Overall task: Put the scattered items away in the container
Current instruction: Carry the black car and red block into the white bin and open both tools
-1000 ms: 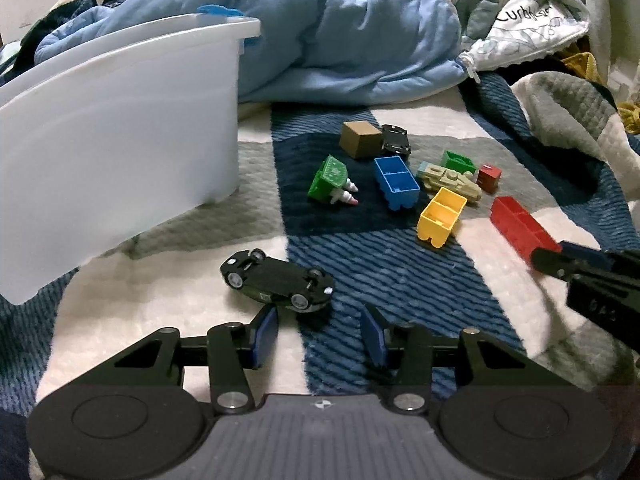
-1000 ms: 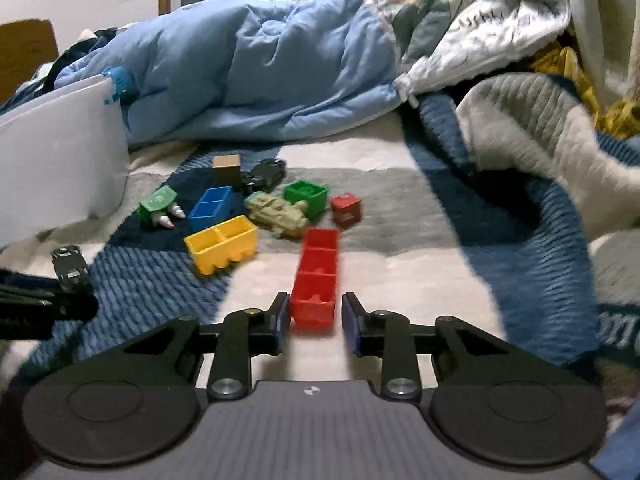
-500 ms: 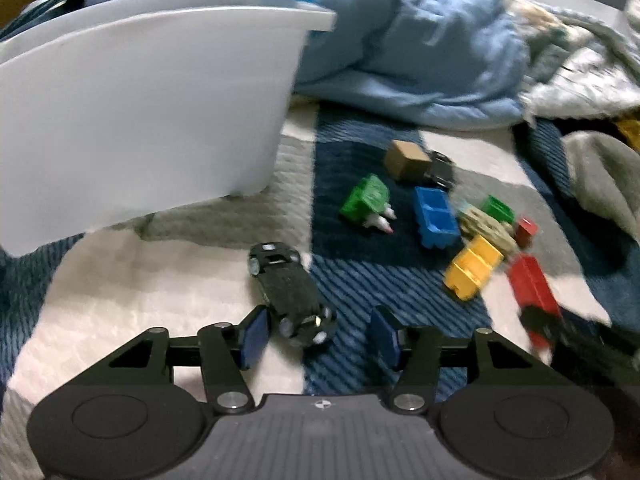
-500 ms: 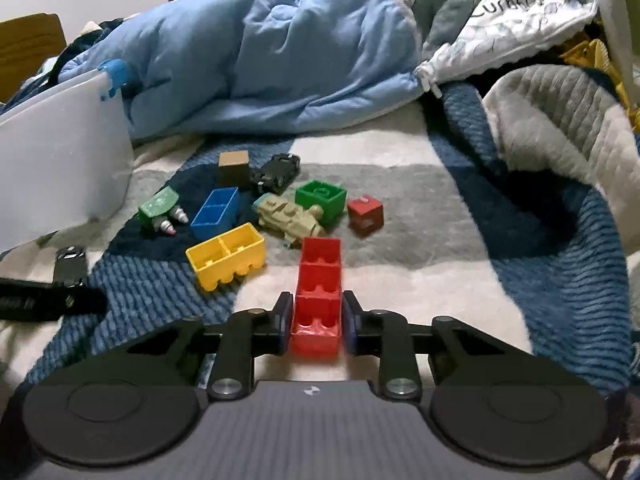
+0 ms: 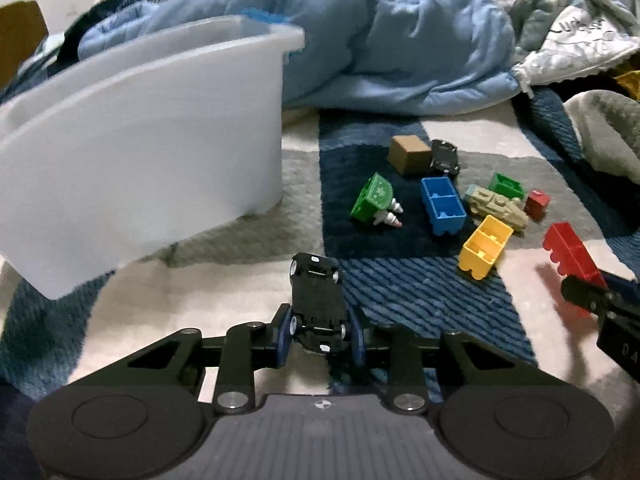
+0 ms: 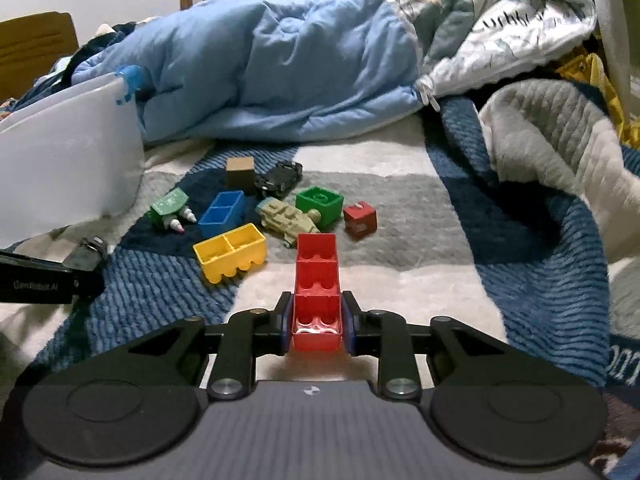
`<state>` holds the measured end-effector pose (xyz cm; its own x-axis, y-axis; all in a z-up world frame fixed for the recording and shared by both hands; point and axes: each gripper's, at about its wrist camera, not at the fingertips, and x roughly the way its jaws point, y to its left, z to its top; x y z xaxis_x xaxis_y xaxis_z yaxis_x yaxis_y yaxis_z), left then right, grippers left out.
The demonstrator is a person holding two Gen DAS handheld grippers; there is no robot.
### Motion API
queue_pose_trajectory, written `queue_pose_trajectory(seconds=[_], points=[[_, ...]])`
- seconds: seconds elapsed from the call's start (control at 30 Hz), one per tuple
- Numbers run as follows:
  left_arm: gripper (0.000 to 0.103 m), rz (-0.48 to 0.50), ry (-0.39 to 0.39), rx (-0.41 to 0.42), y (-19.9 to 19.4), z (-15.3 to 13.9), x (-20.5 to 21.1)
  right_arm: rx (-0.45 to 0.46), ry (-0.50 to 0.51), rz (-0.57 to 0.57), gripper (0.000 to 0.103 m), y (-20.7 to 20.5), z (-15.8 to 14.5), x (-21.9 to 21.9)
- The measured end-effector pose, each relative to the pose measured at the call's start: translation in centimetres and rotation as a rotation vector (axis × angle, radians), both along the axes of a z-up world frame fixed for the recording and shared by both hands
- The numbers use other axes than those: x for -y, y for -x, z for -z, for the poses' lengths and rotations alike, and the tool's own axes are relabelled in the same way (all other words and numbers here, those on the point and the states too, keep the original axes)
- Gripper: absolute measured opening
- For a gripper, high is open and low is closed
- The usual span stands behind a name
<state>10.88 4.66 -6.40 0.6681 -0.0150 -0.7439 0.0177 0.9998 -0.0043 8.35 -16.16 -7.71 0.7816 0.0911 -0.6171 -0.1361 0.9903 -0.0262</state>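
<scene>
A black toy car (image 5: 318, 296) lies lengthwise between the pads of my left gripper (image 5: 320, 334). The jaws are closing and press on the car's sides, just above the striped blanket. The white plastic container (image 5: 140, 152) stands close by on the left, its open top hidden from here. My right gripper (image 6: 316, 324) is shut on the near end of a long red brick (image 6: 316, 276), which sticks out forward. In the left wrist view that red brick (image 5: 570, 254) hangs tilted at the right edge, with a shadow beneath it.
More toys lie scattered on the blanket: a yellow brick (image 5: 486, 246), a blue brick (image 5: 442, 204), a green toy (image 5: 372, 198), a brown cube (image 5: 410, 154), another black car (image 5: 444, 156), a tan tank (image 5: 496, 206), a green brick (image 5: 506, 186) and a small red cube (image 5: 538, 204). A blue duvet (image 5: 380, 40) is piled behind.
The left jaws came around the black car and closed on it; the car now points away from me. The right jaws closed on the red brick's end.
</scene>
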Motion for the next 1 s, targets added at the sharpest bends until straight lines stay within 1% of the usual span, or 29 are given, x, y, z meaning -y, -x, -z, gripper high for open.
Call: queue_pose_trajectory(seconds=[0.17, 0.37, 0.5, 0.67, 0.83, 1.0], points=[[0.033, 0.024, -0.028, 0.043, 1.7, -1.2, -0.1, 0.032, 0.004, -0.029, 0.027, 0.8, -1.5, -0.8], [0.033, 0.000, -0.020, 0.066, 3.0, -1.8, -0.8, 0.062, -0.004, -0.067, 0.027, 1.7, -3.0, -2.2], [0.033, -0.018, 0.002, 0.078, 3.7, -1.7, -1.1, 0.071, -0.008, -0.100, 0.027, 2.2, -3.5, -3.2], [0.033, -0.010, 0.020, 0.107, 4.3, -2.2, -1.2, 0.081, 0.006, -0.129, 0.027, 2.4, -4.3, -4.7], [0.033, -0.001, 0.015, 0.162, 5.3, -3.8, -1.7, 0.095, -0.020, -0.147, 0.027, 2.2, -5.7, -5.6], [0.033, -0.016, 0.003, 0.218, 5.9, -6.6, -3.4, 0.119, -0.030, -0.177, 0.027, 1.5, -6.9, -6.9]])
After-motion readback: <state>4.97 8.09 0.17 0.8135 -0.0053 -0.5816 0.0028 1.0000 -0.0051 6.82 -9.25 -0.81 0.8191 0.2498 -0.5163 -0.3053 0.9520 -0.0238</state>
